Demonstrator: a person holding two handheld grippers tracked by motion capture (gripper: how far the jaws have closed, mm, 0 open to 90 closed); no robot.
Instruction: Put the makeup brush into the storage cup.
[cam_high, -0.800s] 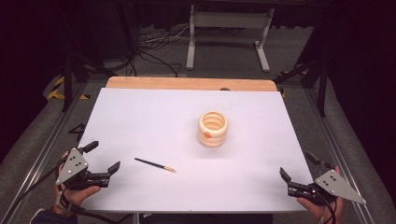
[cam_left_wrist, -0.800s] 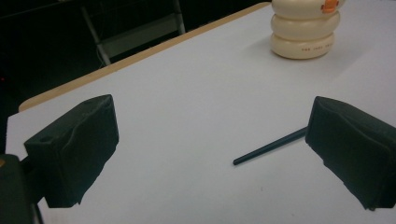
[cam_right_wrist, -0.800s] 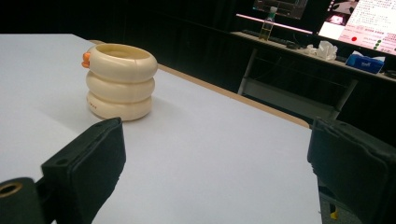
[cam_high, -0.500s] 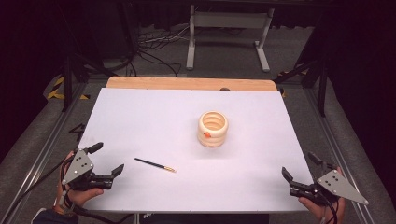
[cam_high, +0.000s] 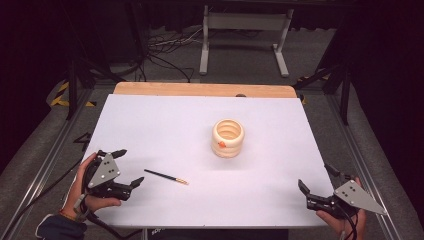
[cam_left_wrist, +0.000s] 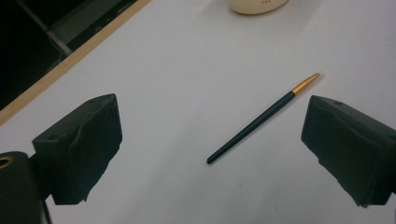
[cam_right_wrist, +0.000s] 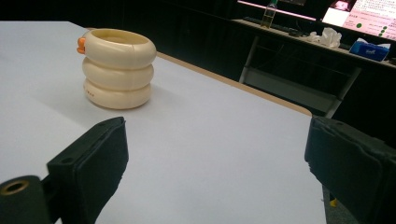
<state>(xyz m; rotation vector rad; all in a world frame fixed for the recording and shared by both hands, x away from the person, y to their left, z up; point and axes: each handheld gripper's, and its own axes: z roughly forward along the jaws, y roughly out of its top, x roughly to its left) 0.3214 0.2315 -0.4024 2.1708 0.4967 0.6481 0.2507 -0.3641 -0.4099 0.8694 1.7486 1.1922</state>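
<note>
A thin dark brush (cam_high: 166, 176) with a gold tip lies on the white table (cam_high: 175, 125), left of centre near the front. A cream ringed cup (cam_high: 227, 138) with a small orange mark stands upright at the middle. My left gripper (cam_high: 129, 167) hovers open at the front left, just left of the brush. In the left gripper view the brush (cam_left_wrist: 264, 117) lies on the table between the wide jaws, untouched. At the front right corner my right gripper (cam_high: 317, 179) is open and empty. In the right gripper view the cup (cam_right_wrist: 118, 67) stands far ahead at the left.
A wooden strip (cam_high: 200, 89) runs along the table's far edge. Metal rails flank both sides. Behind the table are a grey stand (cam_high: 245, 30) and cables on the floor. A desk with bottles and a screen (cam_right_wrist: 327, 23) appears far off in the right gripper view.
The left gripper has moved to the right, toward the brush. The right gripper has barely shifted. Brush and cup are where they were.
</note>
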